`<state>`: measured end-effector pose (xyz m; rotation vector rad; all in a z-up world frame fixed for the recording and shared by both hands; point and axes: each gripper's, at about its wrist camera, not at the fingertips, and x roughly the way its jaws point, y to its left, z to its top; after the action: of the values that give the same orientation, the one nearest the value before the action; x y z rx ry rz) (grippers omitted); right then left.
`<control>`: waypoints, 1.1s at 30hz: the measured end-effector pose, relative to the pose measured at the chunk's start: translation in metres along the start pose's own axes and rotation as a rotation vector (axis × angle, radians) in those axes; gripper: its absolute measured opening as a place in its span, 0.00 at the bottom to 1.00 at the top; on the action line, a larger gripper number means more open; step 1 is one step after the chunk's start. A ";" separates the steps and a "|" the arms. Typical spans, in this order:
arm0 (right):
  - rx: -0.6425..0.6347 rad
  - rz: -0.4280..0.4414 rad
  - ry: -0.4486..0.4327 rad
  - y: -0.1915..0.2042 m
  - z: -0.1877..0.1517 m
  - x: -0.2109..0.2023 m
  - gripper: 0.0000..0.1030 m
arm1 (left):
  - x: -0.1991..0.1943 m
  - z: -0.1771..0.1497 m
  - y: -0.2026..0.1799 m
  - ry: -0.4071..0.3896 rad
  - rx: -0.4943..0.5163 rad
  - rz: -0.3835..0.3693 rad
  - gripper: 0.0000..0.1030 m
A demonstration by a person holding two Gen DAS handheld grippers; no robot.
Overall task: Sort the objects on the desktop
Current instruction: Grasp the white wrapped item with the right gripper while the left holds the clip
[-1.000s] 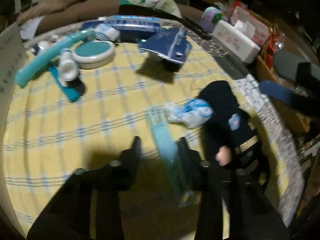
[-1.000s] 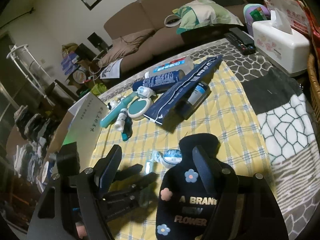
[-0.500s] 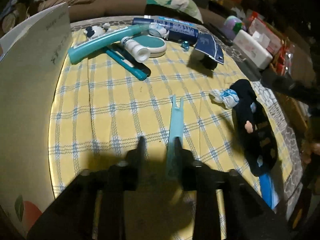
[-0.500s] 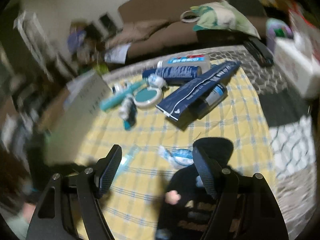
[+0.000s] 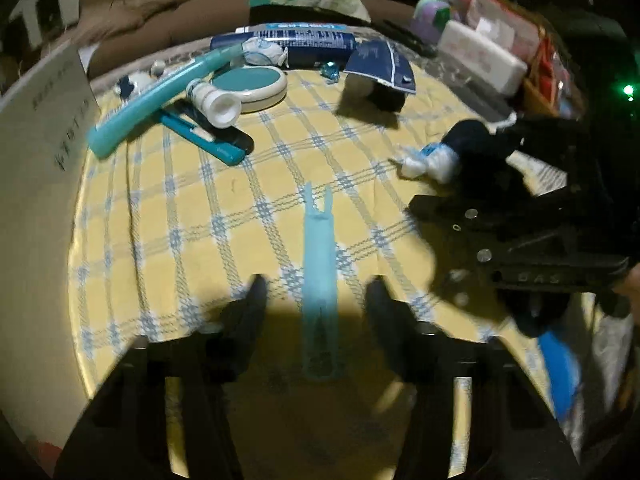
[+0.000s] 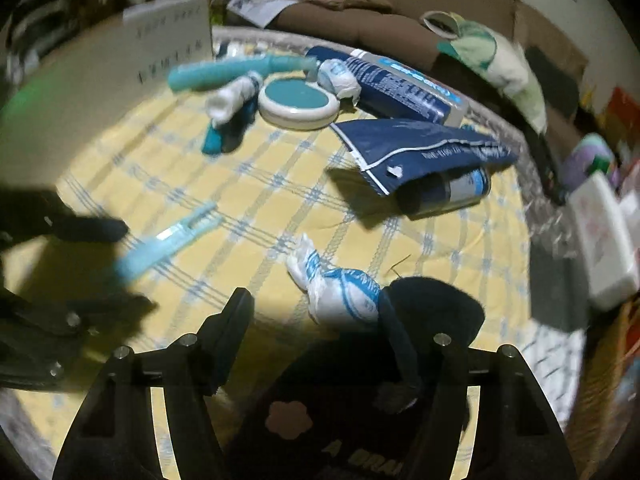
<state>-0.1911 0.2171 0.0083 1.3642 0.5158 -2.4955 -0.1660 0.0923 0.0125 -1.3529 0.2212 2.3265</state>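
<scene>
A: What does the left gripper [image 5: 316, 292] have?
B: Nothing; its jaws stand wide, with the pale blue translucent plastic clip [image 5: 319, 280] lying loose between them on the yellow checked tablecloth [image 5: 180, 220].
A: And the right gripper [image 6: 316, 316]?
B: Also spread wide, over the black flower-print sock [image 6: 432, 320], beside a white-and-blue crumpled wrapper [image 6: 340, 288].

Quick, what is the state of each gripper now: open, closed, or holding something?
Left gripper: open, holding nothing; the light blue clip lies on the cloth between its fingers.
Right gripper: open, holding nothing; the black pouch lies between its fingers.
</scene>
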 end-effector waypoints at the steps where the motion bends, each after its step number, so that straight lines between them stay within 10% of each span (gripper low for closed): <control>1: -0.033 -0.037 0.004 0.005 0.000 0.001 0.60 | 0.000 0.000 0.001 -0.004 0.001 0.011 0.24; 5: -0.087 -0.141 -0.004 0.008 -0.001 0.001 0.29 | -0.001 0.000 0.013 -0.017 -0.069 -0.034 0.15; 10: 0.024 -0.057 -0.027 -0.015 -0.004 -0.003 0.30 | -0.002 0.001 0.028 -0.015 -0.130 -0.093 0.15; 17: -0.078 -0.100 -0.029 0.008 0.002 0.010 0.54 | 0.003 0.004 0.014 -0.032 -0.057 -0.016 0.17; 21: -0.023 -0.109 -0.039 -0.002 0.006 0.009 0.30 | 0.003 0.004 0.018 -0.047 -0.085 -0.035 0.15; 33: 0.289 0.314 -0.277 -0.018 0.021 -0.071 0.29 | -0.099 0.019 0.043 -0.238 -0.238 -0.216 0.15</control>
<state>-0.1764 0.2286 0.0821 1.0591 -0.1137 -2.4978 -0.1582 0.0320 0.1036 -1.1240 -0.2692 2.3548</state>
